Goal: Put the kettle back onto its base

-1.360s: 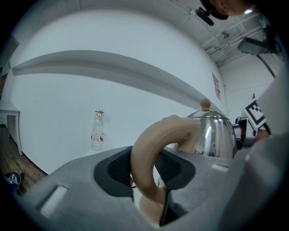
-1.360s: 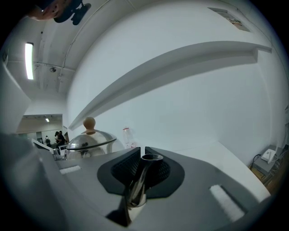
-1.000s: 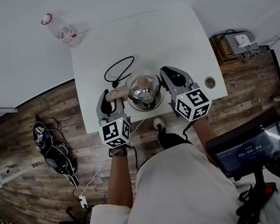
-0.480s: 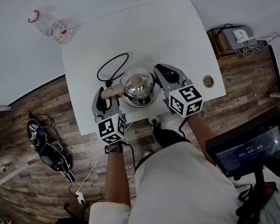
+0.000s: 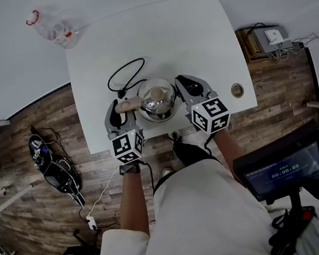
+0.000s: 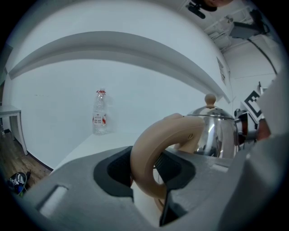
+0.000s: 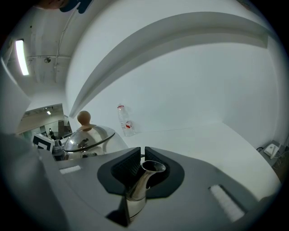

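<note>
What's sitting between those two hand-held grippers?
The kettle, seen in the head view: left gripper clamps its handle, right gripper its spout.

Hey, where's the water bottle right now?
In the head view the water bottle stands at the far left corner of the white table, well beyond the kettle.

Right gripper (image 7: 142, 158) clamped on the kettle's (image 7: 88, 139) steel spout (image 7: 139, 187), jaws nearly together. Plastic bottle (image 7: 126, 121) upright at the desk's (image 7: 203, 140) far edge.

Left gripper (image 5: 119, 109) and right gripper (image 5: 185, 87) side by side, slightly nose-down (both jaws clamped), forearms outstretched
</note>
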Tool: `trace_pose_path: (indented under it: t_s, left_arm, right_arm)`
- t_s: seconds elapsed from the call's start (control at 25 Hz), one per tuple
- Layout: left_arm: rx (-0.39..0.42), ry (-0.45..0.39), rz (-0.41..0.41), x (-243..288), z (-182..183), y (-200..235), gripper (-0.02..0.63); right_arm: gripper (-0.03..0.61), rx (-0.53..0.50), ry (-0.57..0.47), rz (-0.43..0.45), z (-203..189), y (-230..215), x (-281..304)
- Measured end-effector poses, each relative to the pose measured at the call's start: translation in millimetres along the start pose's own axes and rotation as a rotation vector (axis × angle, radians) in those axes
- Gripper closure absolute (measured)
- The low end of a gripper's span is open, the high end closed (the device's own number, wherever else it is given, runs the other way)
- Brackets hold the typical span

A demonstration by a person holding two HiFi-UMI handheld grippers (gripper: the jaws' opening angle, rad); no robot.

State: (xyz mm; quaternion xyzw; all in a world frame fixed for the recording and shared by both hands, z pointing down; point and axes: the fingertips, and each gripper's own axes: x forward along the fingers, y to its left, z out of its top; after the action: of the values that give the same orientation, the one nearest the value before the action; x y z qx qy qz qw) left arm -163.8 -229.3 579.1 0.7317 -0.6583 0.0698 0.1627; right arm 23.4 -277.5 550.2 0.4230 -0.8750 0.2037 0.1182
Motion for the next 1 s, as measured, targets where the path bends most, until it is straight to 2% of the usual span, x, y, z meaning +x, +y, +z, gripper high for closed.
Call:
trace_pose_path:
  t_s: [0.48, 0.76, 1.0]
  left_arm:
    - [0.026, 0.042, -0.007, 9, -16, 0, 0.468]
    - [0.009, 0.047, -0.011, 15, -20, 2, 0.468]
    - [0.013, 0.066, -0.03, 17, -18, 3, 0.429]
  right_arm:
    - [0.56, -0.029, 0.019, -0.028, -12, -6, 5]
    - [0.562, -0.036, 0.016, -0.026, -11, -4, 11]
    - [0.555, -0.023, 0.035, -0.046, -13, -6, 14]
